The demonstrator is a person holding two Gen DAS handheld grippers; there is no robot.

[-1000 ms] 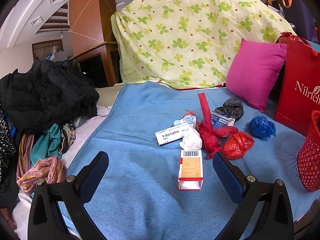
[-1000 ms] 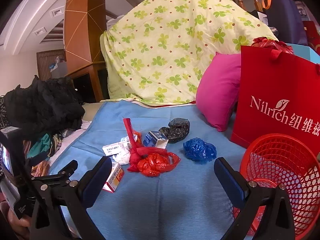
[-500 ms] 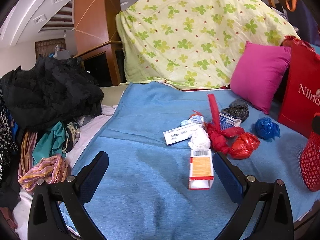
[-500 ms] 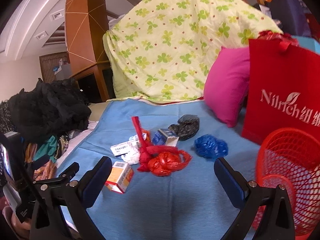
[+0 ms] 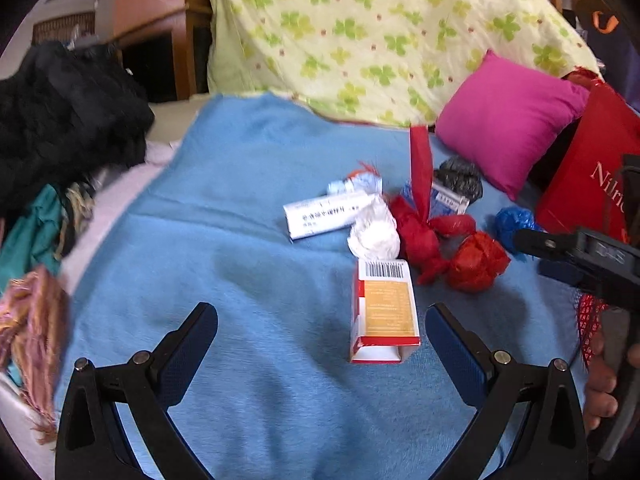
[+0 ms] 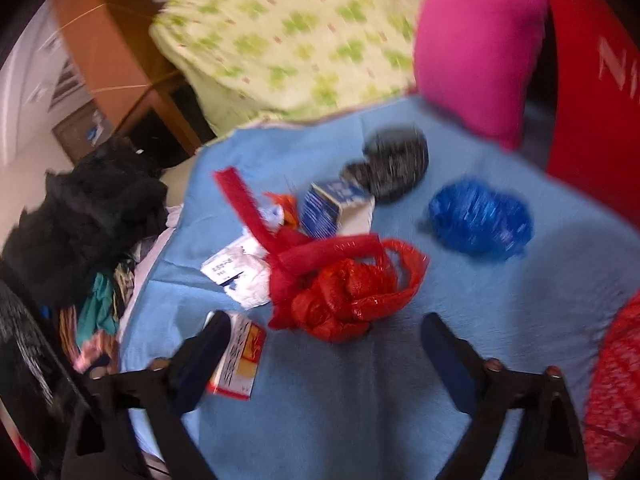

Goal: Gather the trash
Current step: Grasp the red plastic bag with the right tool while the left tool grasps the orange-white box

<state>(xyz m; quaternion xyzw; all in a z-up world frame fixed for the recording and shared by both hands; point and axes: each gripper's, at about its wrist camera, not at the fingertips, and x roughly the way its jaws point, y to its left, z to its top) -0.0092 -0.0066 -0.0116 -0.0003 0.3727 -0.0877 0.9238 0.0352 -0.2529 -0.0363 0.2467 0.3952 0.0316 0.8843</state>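
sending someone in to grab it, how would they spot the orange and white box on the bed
Start at the blue blanket spread over the bed, then find the heap of trash in front of the pink pillow. The orange and white box lies at the heap's near edge, just below the crumpled white tissue. It alone has an orange panel and a barcode on its far end.

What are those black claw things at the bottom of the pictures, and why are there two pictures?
Each claw is a gripper that a person holds, one per hand, with a camera on it. One picture looks past the left gripper, the other past the right gripper. Both are empty; the right one's jaws are closing, with nothing between them yet. On the blue blanket lies trash: an orange box, a red bag, a blue bag, white tissue. A red basket waits at the right.
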